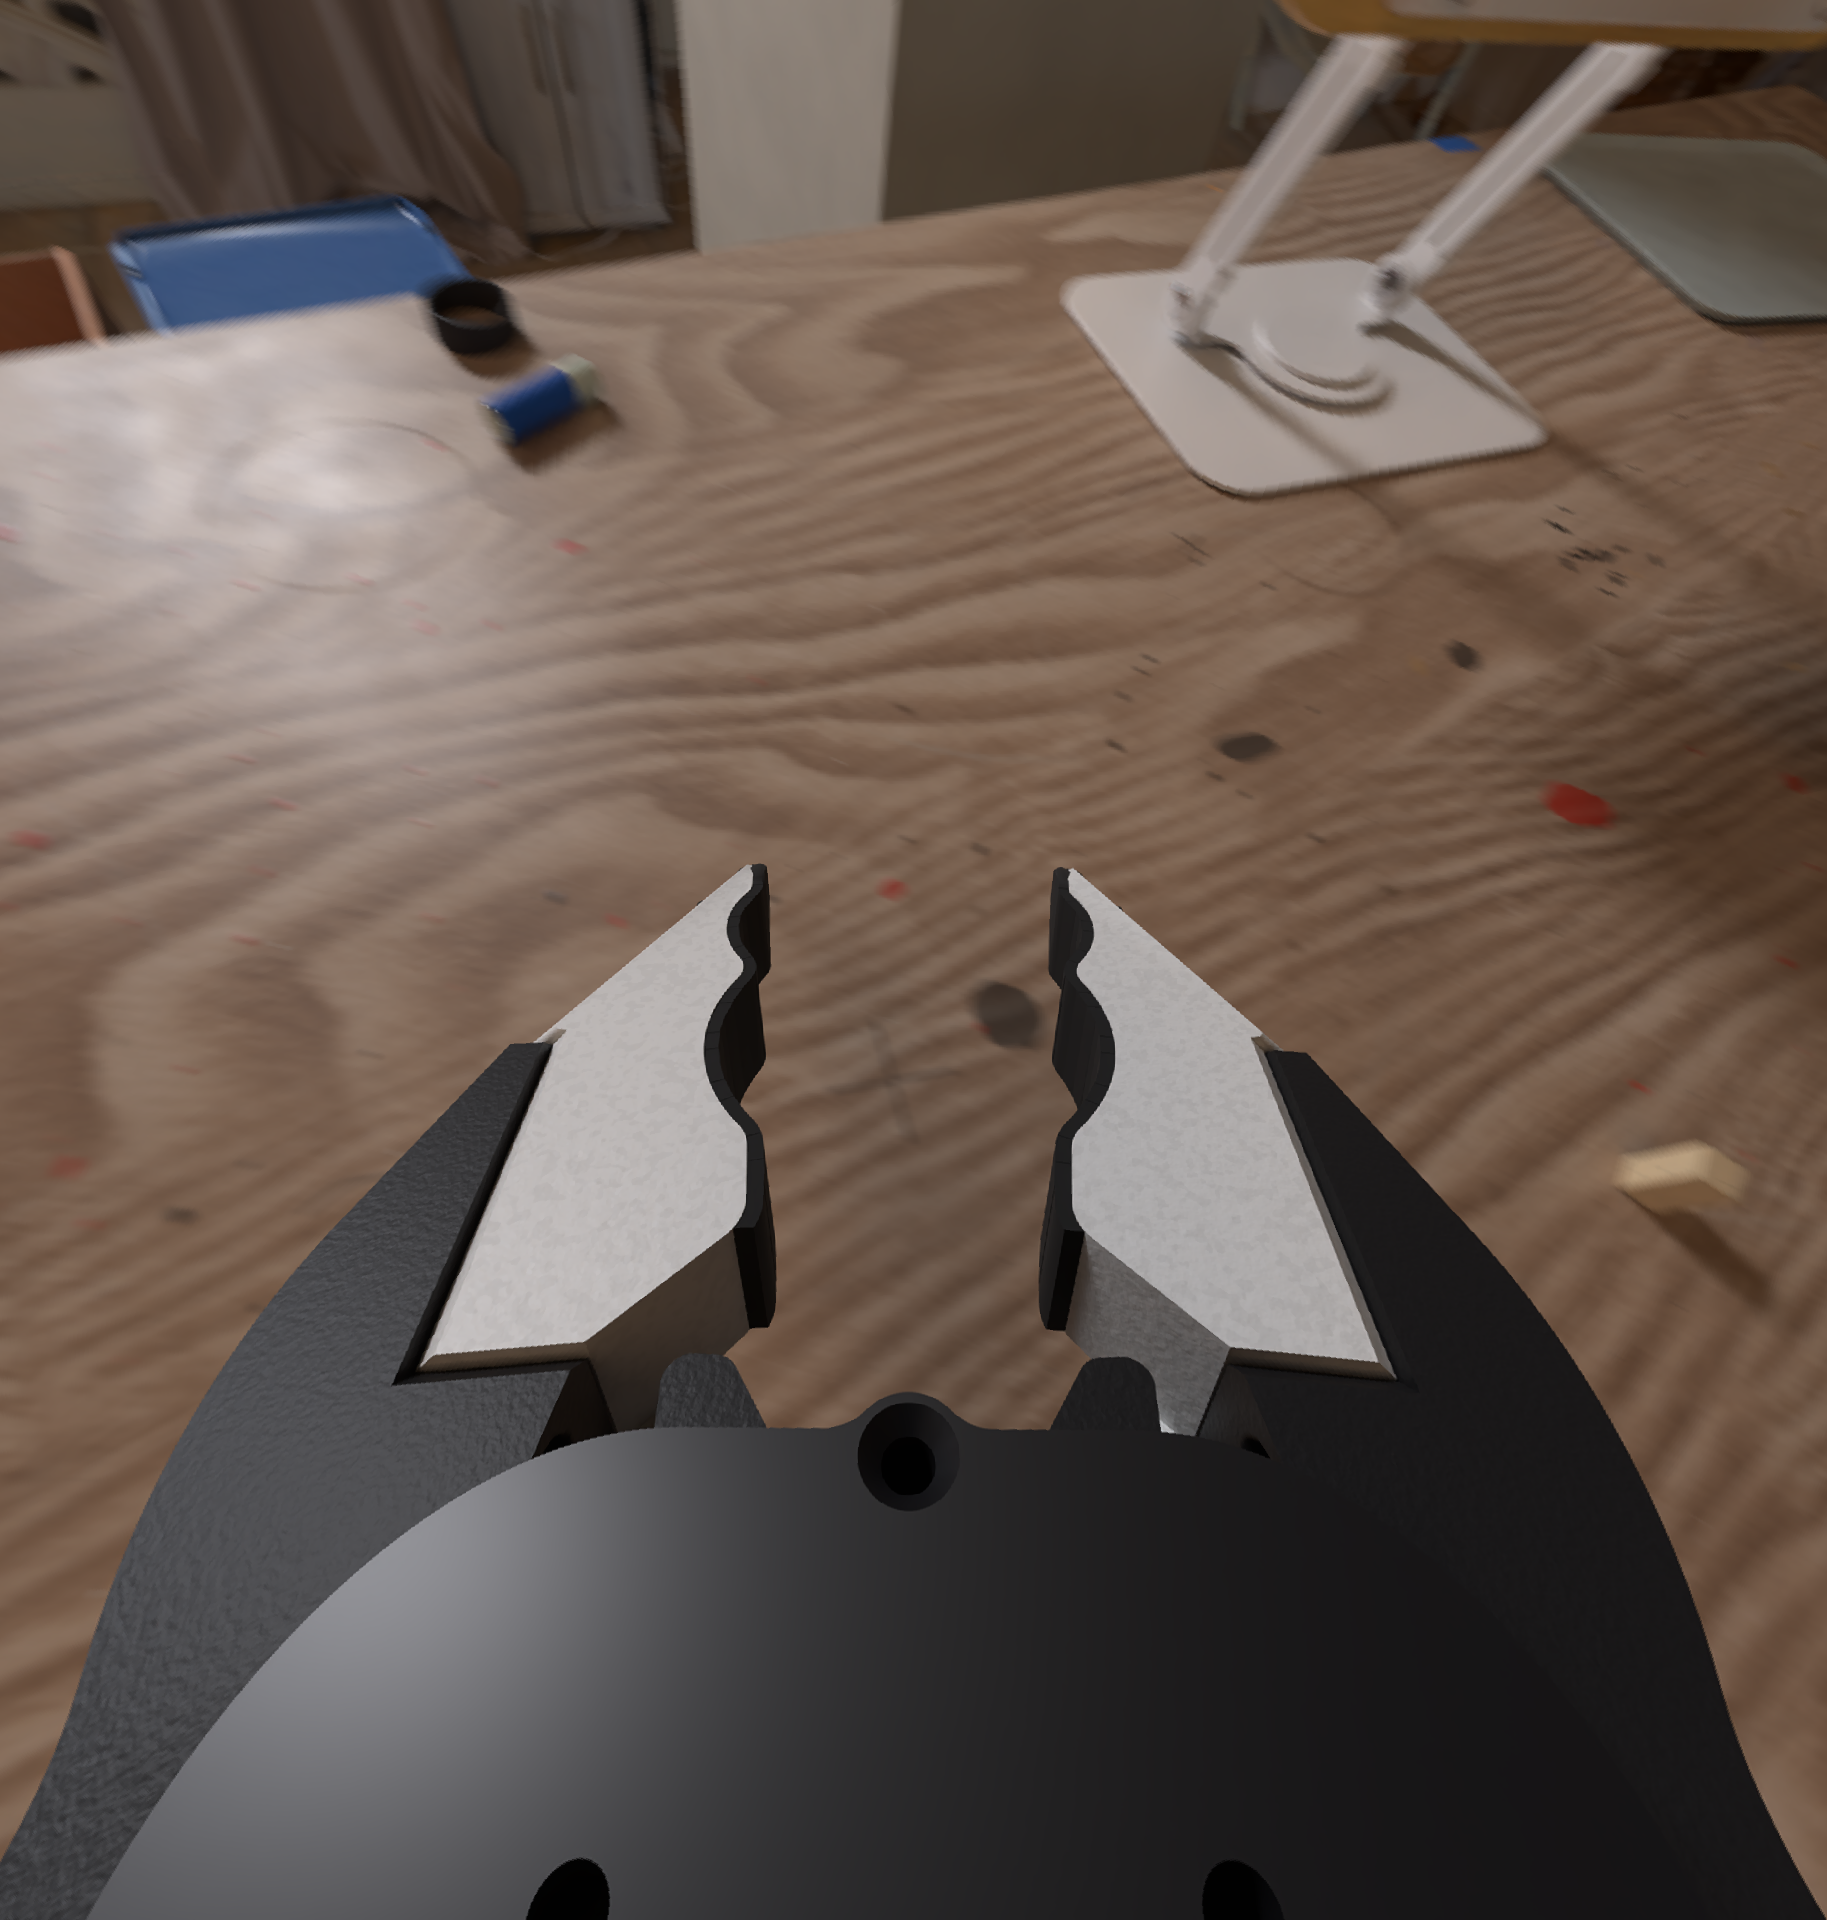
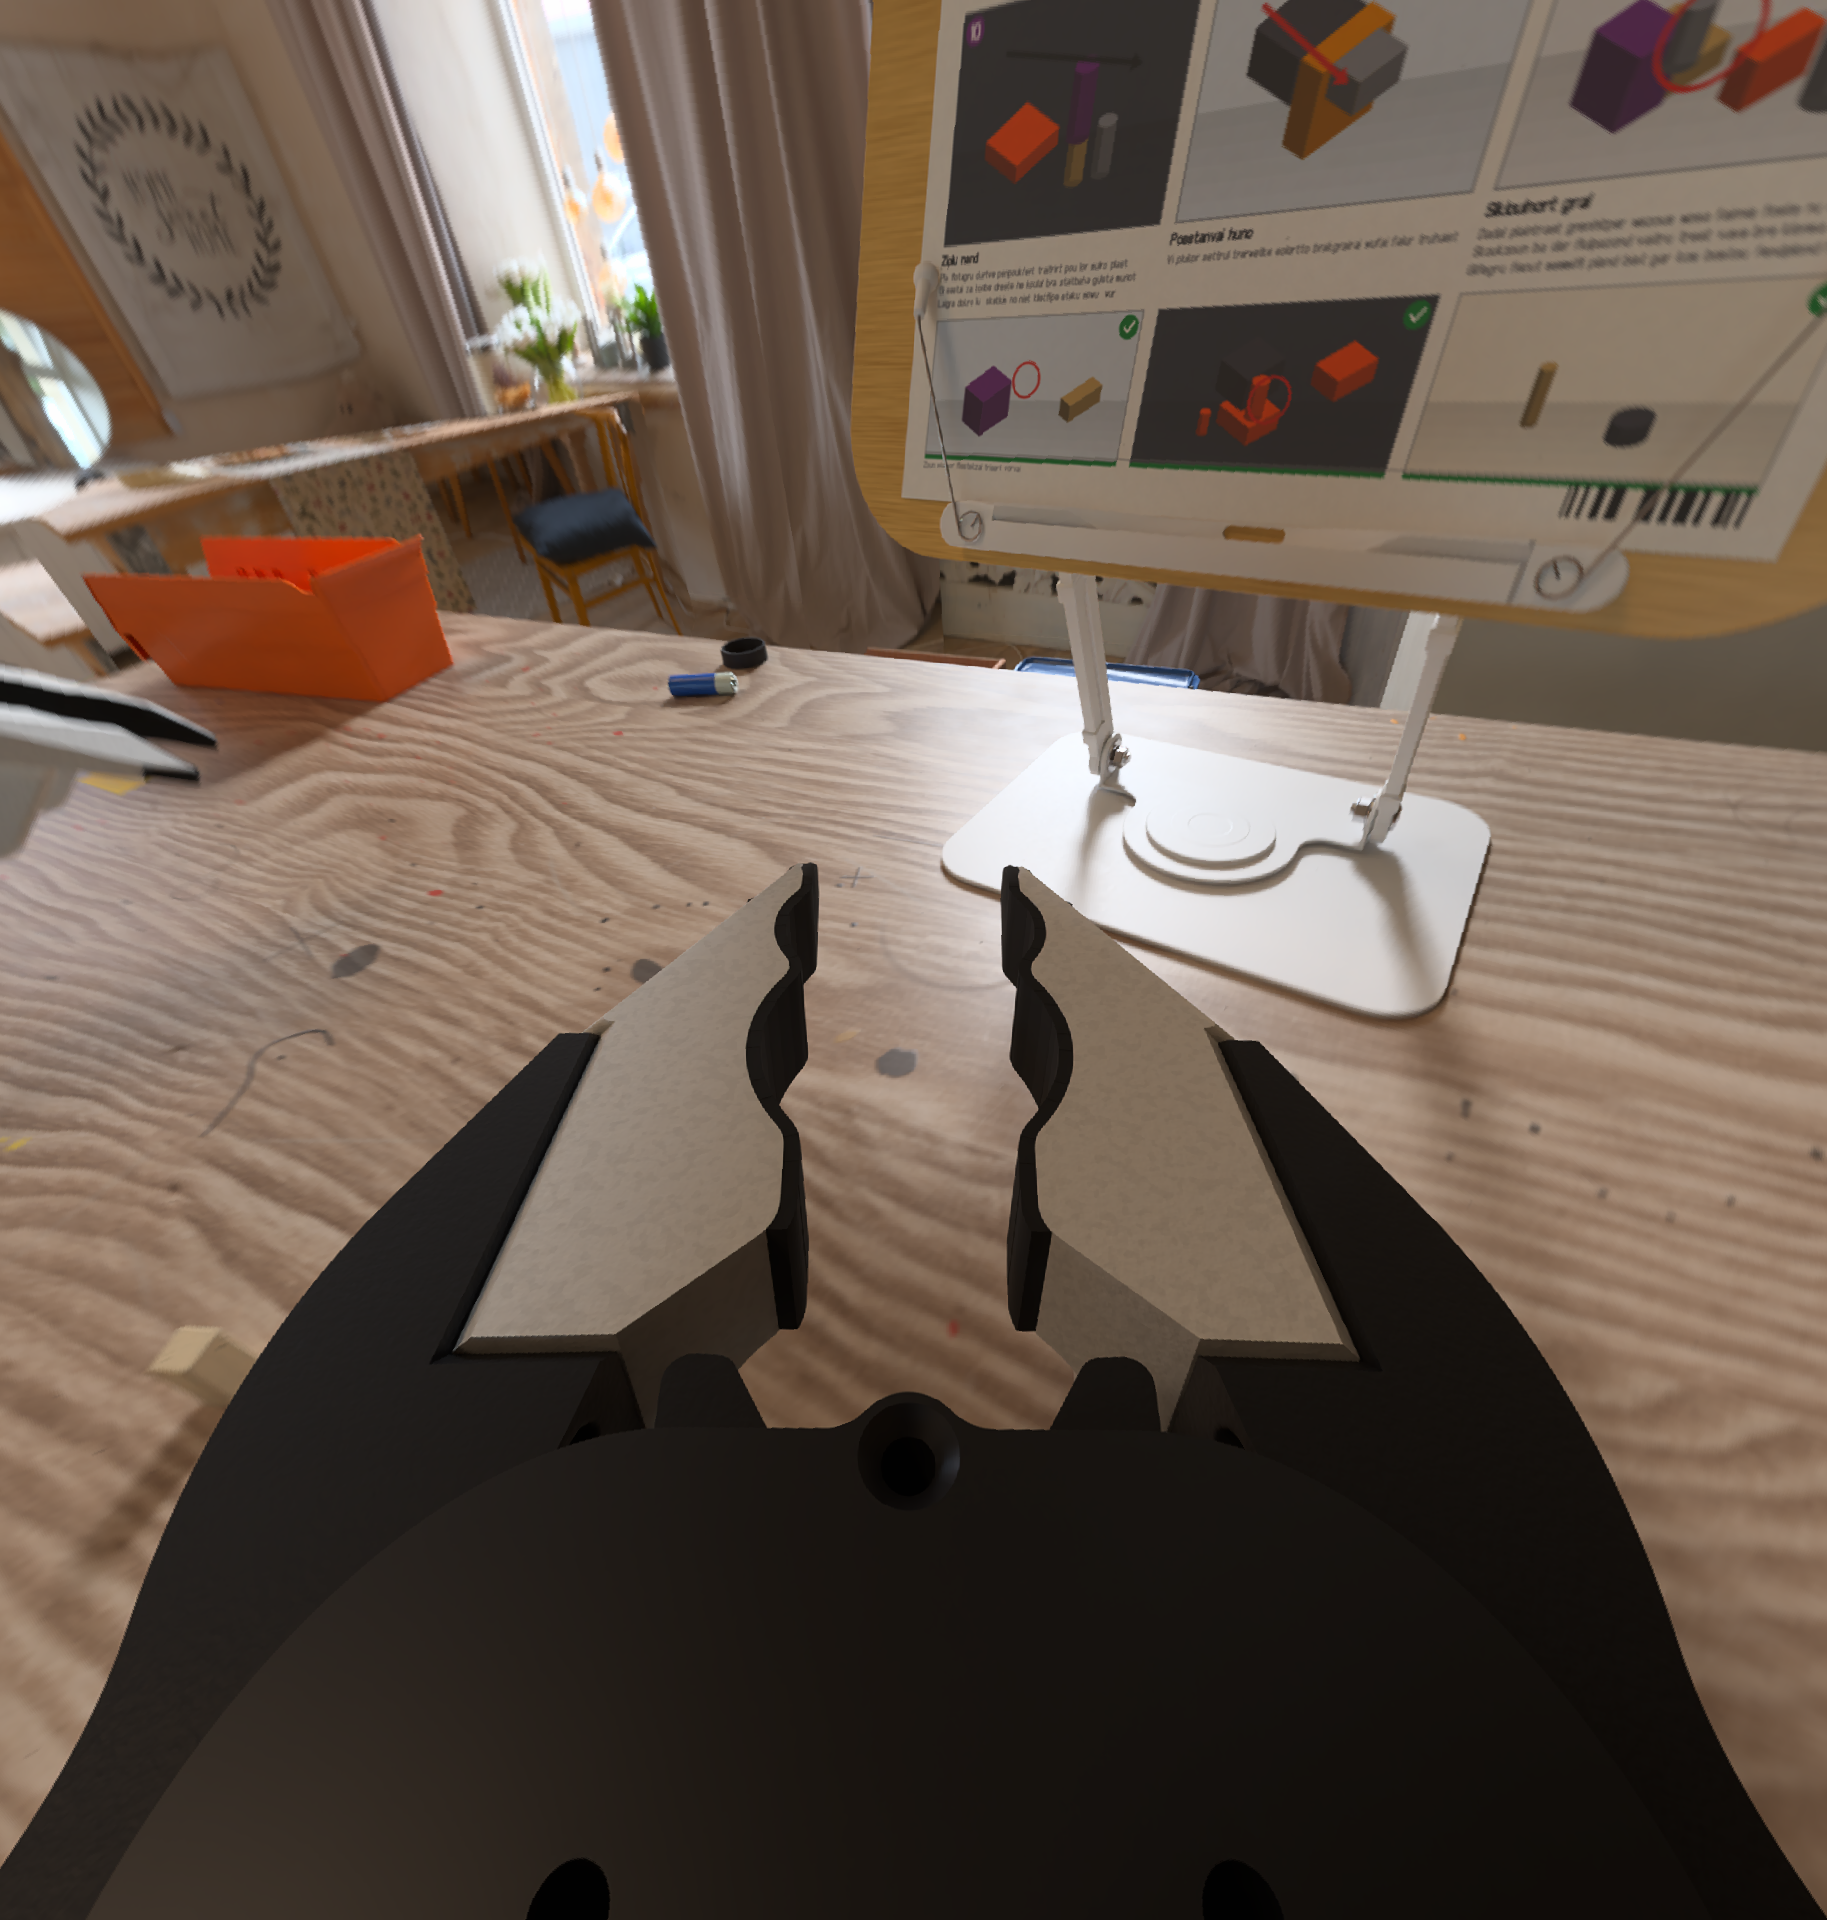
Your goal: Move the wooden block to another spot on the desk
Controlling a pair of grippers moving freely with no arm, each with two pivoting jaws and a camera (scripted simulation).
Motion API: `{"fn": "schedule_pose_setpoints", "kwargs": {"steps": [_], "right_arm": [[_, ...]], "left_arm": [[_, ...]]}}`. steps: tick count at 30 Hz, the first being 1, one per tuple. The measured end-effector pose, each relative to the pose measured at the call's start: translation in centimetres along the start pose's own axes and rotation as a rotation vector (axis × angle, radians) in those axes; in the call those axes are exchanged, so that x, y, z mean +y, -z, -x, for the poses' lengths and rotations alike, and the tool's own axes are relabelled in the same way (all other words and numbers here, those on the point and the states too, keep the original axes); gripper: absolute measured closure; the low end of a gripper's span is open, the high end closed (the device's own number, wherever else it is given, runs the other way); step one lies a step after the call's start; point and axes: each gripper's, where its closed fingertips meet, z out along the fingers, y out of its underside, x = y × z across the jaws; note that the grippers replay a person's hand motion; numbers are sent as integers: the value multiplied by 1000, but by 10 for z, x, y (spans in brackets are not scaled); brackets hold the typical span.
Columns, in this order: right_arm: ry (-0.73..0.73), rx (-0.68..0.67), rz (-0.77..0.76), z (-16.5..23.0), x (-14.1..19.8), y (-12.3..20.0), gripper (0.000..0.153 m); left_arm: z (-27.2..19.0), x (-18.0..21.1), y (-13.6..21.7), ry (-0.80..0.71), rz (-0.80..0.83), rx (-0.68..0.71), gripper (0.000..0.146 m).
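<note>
The wooden block (image 1: 1680, 1176) is small and pale and lies on the desk, to the right of my left gripper (image 1: 909, 883). In the right wrist view the block (image 2: 194, 1353) shows low at the left, partly hidden behind my right gripper's body. My left gripper is open and empty above the desk. My right gripper (image 2: 909, 878) is open and empty too, pointing toward the stand. The left gripper's fingers (image 2: 109, 732) also show at the far left of the right wrist view.
A white stand (image 2: 1231, 883) holding a board with an instruction sheet (image 2: 1408, 291) stands at the back right. A blue cylinder (image 2: 703, 684) and a black ring (image 2: 744, 652) lie far off. An orange box (image 2: 285, 629) sits at the back left. A blue tray (image 1: 275, 260) lies beyond the desk edge.
</note>
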Motion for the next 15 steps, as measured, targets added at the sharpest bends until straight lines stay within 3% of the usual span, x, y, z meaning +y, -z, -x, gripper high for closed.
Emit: {"fn": "schedule_pose_setpoints", "kwargs": {"steps": [4, 8, 15], "right_arm": [[63, -16, 76, -17, -7, -34, 117], [111, -2, 133, -34, 1, -60, 117], [78, 38, 178, -54, 25, -67, 117]], "left_arm": [[48, -31, -17, -29, -1, -55, 92], [55, -51, -49, -47, 1, -18, 92], [56, -42, -77, -60, -4, 18, 108]]}}
